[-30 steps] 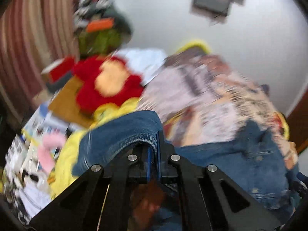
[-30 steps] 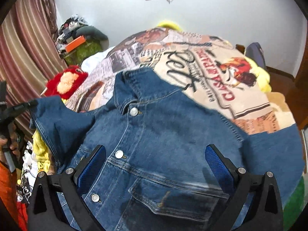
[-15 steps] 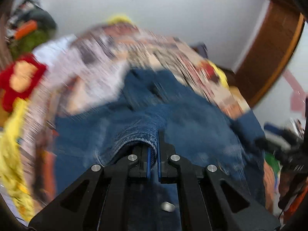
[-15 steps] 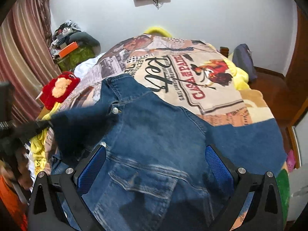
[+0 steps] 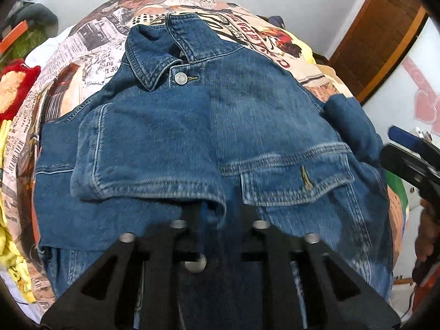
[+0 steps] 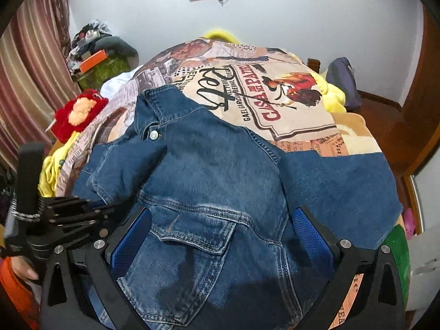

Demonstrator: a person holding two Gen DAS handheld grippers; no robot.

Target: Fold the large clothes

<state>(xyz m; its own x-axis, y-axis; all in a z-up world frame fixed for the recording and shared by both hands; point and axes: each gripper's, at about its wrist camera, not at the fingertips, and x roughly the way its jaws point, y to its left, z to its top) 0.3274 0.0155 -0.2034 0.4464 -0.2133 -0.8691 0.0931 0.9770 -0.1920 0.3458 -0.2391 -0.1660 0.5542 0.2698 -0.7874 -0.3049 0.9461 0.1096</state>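
Note:
A blue denim jacket (image 5: 247,115) lies front up on the bed, collar at the far end. Its left sleeve (image 5: 143,151) is folded across the chest. My left gripper (image 5: 220,214) sits low at the cuff with its jaws opening. The cuff's corner still hangs between them, and the pads do not press on it. In the right wrist view the jacket (image 6: 220,170) fills the middle. My right gripper (image 6: 222,242) hovers wide open over the chest pocket (image 6: 192,236), holding nothing. The left gripper (image 6: 82,220) shows at the left, and the other sleeve (image 6: 343,187) lies spread to the right.
A printed blanket (image 6: 275,104) covers the bed. A red plush toy (image 6: 77,112) and yellow cloth (image 6: 49,170) lie along its left side, by a striped curtain (image 6: 24,63). There is a wooden door (image 5: 379,35) at the right and a person's hand (image 6: 22,269) at lower left.
My left gripper carried the sleeve from the bed's left side across the jacket's front and came down. Its jaws, shut on the cuff before, have parted. The right gripper shifted slightly.

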